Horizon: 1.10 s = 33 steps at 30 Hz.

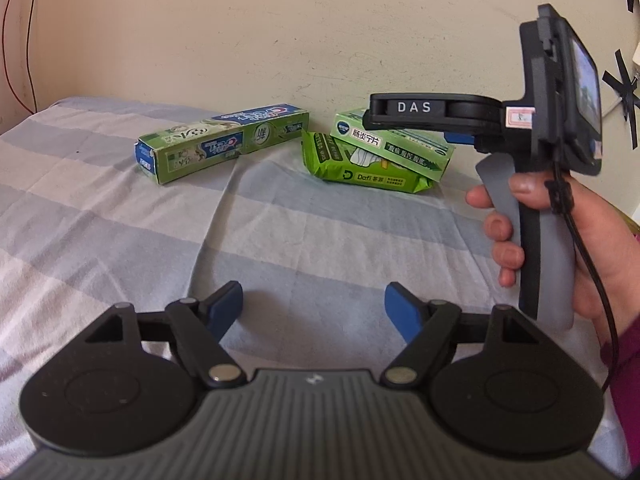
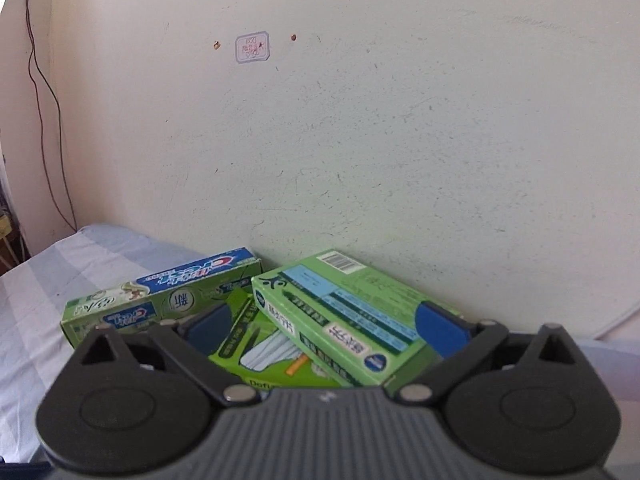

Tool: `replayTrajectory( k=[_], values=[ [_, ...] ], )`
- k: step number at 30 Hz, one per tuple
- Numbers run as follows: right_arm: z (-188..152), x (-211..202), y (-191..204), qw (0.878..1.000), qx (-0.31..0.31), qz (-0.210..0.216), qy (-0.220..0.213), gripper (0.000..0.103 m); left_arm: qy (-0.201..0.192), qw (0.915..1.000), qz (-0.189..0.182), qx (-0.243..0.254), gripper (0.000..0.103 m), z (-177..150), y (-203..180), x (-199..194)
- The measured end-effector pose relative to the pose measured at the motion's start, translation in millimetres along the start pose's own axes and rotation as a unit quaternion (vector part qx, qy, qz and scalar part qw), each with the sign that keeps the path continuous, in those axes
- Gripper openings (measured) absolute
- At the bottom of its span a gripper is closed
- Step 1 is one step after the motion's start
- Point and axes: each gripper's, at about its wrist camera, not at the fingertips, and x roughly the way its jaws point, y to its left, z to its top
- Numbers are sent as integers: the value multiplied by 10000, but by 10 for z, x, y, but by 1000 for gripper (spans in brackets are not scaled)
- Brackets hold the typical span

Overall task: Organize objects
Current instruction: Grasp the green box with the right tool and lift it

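Apparently medicine box (image 2: 352, 320) atop wipes pack (image 2: 256, 354)

The bed (image 1: 280, 232), spread with a pale blue and white checked sheet, runs up to the wall. Ahead of the left hand-held gripper (image 1: 314, 312), to its left, lies a toothpaste box (image 1: 224, 142); to its right, a green wipes pack (image 1: 360, 172) carries a green medicine box (image 1: 404, 146).
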Motion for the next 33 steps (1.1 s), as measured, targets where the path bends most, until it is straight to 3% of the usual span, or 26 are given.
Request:
replayTrajectory(
  k=[5, 9, 13, 16, 19, 21, 22, 26, 30, 32, 33],
  values=[
    [140, 388, -81, 9961, -690, 264, 491, 103, 31, 10000, -80, 10, 85, -9, -16, 3],
    [192, 560, -35, 9839, -1511, 465, 832, 103, 39, 10000, -84, 19, 85, -20, -22, 6],
    [193, 634, 13, 9748, -1797, 524, 1216, 103, 43, 9999, -109, 21, 85, -26, -15, 11],
    [195, 550, 8, 9770, -1612, 661, 1230, 88, 38, 9999, -116, 6, 86, -11, 8, 15],
    [102, 360, 133, 9744, -1850, 580, 1138, 80, -11, 9999, -22, -130, 85, 16, 73, 3],
    [22, 154, 244, 9718, -2087, 404, 1023, 65, -84, 9996, 25, -275, 85, 59, 155, -26],
    [-26, 46, 295, 9701, -2185, 307, 1012, 62, -137, 9993, 41, -356, 85, 83, 200, -51],
    [-396, -520, 509, 9524, -2901, 84, 938, 54, -636, 9956, -14, -688, 85, 142, 374, -243],
    [-785, -1110, 724, 9389, -3334, 199, 831, 54, -803, 9922, -601, -739, 86, 143, 376, -354],
    [-931, -1388, 806, 9372, -3363, 421, 825, 61, -718, 9904, -895, -765, 86, 125, 354, -352],
    [-982, -1502, 821, 9385, -3312, 513, 830, 71, -682, 9897, -990, -779, 86, 116, 347, -351]
  ],
)
